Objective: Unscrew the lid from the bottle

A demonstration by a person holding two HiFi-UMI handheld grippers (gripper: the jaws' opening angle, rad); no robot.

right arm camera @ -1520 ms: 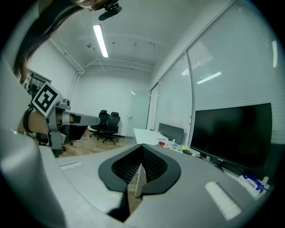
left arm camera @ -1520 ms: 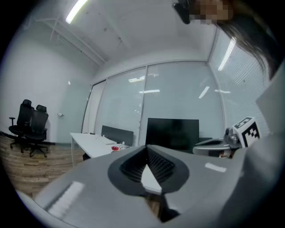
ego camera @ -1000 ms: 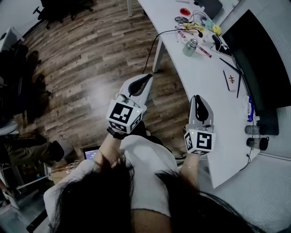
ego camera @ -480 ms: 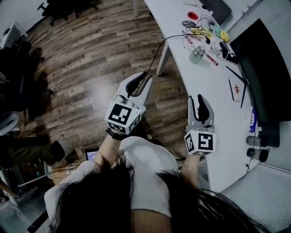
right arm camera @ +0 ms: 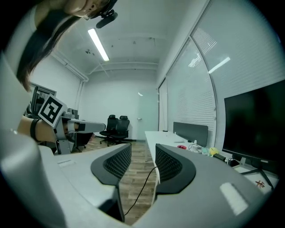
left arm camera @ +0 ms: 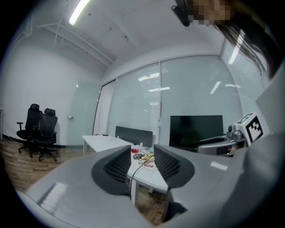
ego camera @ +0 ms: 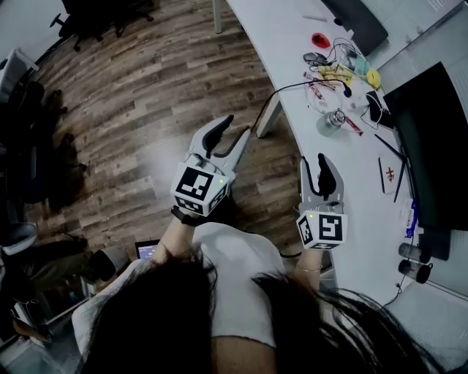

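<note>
A small clear bottle [ego camera: 331, 122] with a silvery lid stands upright on the white table [ego camera: 322, 157], among cables and small clutter. My left gripper [ego camera: 235, 130] hovers over the wooden floor, left of the table's edge and well short of the bottle. My right gripper [ego camera: 319, 161] hangs over the table's near edge, a good way below the bottle in the picture. Both have just been opening their jaws and hold nothing. The left gripper view shows the pads [left arm camera: 119, 164] apart, and so does the right gripper view [right arm camera: 167, 164]. In those views I cannot make out the bottle.
A black cable [ego camera: 281, 98] runs from the clutter over the table's edge to the floor. A dark monitor [ego camera: 428, 146] stands at the right, with two dark cylinders [ego camera: 414, 261] near its base. A red item [ego camera: 320, 40], a keyboard [ego camera: 358, 22] and pens [ego camera: 391, 157] lie further along. Office chairs [left arm camera: 39, 130] stand far off.
Both grippers' jaws have gone from shut to apart. Both hands have moved forward along the table's edge, and the bottle and clutter now sit lower and closer in the head view.
</note>
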